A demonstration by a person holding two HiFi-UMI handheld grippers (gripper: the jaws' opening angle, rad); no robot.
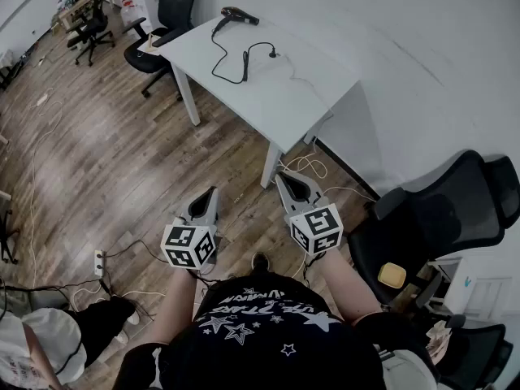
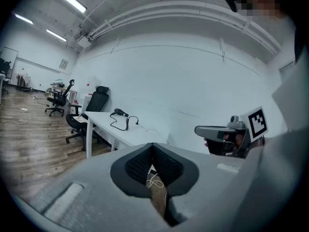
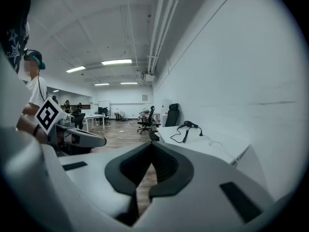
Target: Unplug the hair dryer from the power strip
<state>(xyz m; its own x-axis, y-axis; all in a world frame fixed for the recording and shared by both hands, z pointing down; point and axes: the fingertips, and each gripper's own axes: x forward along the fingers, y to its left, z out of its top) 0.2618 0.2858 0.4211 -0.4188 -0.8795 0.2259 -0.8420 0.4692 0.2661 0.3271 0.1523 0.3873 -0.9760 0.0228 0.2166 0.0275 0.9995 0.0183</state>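
A black hair dryer (image 1: 240, 15) lies at the far end of the white table (image 1: 309, 96). Its black cord (image 1: 236, 62) loops across the tabletop to a plug (image 1: 275, 54), from which a thin white lead runs toward the table's right edge. I cannot make out a power strip on the table. My left gripper (image 1: 214, 192) and right gripper (image 1: 282, 177) are held low over the wood floor, well short of the table, both shut and empty. The left gripper view has the dryer (image 2: 119, 112) far beyond the shut left gripper (image 2: 152, 145). The right gripper view has the dryer (image 3: 189, 124) beyond the shut right gripper (image 3: 152, 144).
A black office chair (image 1: 166, 10) stands behind the table's far end. Two more black chairs (image 1: 443, 214) crowd the right side, one with a yellow object (image 1: 392, 275) on it. White cables (image 1: 305, 166) lie under the table. A floor power strip (image 1: 99, 262) with leads sits at left.
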